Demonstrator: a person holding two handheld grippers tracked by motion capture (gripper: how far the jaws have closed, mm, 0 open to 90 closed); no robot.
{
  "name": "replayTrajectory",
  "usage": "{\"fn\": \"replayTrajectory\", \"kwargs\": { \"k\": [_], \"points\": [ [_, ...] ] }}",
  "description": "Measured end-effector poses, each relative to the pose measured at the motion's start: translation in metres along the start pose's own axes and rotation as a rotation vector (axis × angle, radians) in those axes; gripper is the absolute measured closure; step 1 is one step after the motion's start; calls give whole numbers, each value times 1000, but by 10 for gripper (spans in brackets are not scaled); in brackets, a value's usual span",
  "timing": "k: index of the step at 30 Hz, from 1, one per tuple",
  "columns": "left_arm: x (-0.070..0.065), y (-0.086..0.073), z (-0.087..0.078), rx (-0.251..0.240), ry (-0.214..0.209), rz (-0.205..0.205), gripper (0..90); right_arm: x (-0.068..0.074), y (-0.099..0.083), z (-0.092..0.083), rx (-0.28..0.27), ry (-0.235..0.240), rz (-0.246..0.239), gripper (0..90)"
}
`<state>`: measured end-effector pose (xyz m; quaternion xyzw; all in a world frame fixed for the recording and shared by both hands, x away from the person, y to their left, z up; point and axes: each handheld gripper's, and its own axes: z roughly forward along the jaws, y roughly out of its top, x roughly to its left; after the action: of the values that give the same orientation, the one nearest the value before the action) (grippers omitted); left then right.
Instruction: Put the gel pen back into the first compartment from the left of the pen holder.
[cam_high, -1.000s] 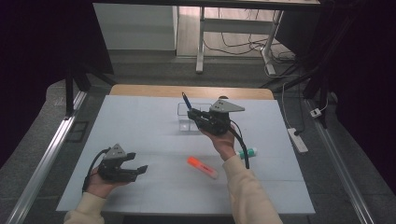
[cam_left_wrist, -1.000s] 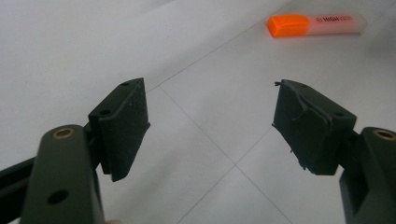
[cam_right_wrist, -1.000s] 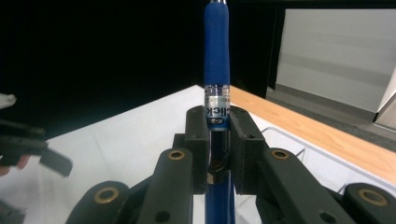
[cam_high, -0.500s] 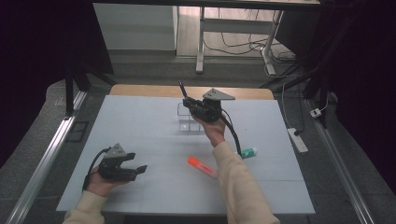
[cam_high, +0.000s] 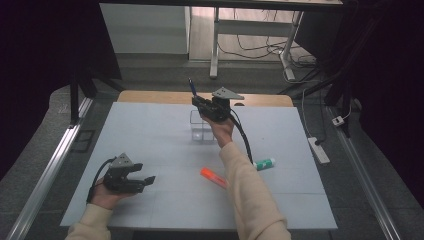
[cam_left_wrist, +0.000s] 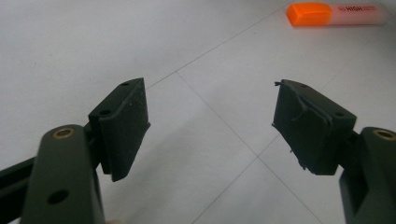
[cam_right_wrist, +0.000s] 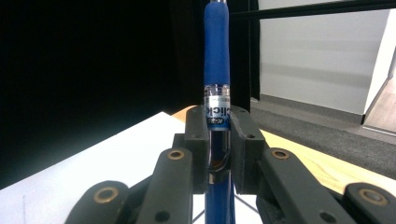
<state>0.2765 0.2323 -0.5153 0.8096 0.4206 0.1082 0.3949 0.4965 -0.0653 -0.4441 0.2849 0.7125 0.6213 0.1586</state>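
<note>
My right gripper (cam_high: 197, 102) is raised over the far middle of the white table (cam_high: 150, 130), shut on a blue pen (cam_high: 191, 87) that stands upright between its pads. In the right gripper view the blue pen (cam_right_wrist: 216, 65) rises from the jaws, its grip end up. A clear square holder (cam_high: 201, 125) sits on the table just below that gripper. My left gripper (cam_high: 145, 179) rests low at the near left, open and empty; its fingers (cam_left_wrist: 123, 126) stand wide apart over bare table. An orange highlighter (cam_high: 213, 176) lies near the middle front, also seen as the orange highlighter (cam_left_wrist: 336, 13) ahead of the left jaws.
A green-capped white marker (cam_high: 264, 163) lies right of the forearm. A power strip (cam_high: 319, 150) and cable lie off the table's right edge. A wooden strip (cam_high: 150, 96) borders the far edge, with desk legs and cables beyond.
My right hand has carried the pen to the left and away from me, ending over the clear holder. The left hand has stayed put.
</note>
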Motion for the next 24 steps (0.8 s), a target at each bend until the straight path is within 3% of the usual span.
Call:
{"fn": "replayTrajectory", "kwargs": {
  "k": [4,15,16,17,20,24],
  "points": [
    [1,0,0,2,1,1,264,-1,-3,9,-23,-8,19,790],
    [2,-1,0,6,7,-2,265,0,-8,18,-23,-3,21,784],
    [2,-1,0,7,7,-1,265,0,-11,18,-11,2,28,694],
    [2,-1,0,7,8,-1,265,0,-11,18,-11,2,28,694],
    [1,-1,0,6,7,3,265,-1,-15,15,15,5,58,523],
    [0,-1,0,7,8,6,265,-1,-14,8,17,3,60,506]
  ]
}}
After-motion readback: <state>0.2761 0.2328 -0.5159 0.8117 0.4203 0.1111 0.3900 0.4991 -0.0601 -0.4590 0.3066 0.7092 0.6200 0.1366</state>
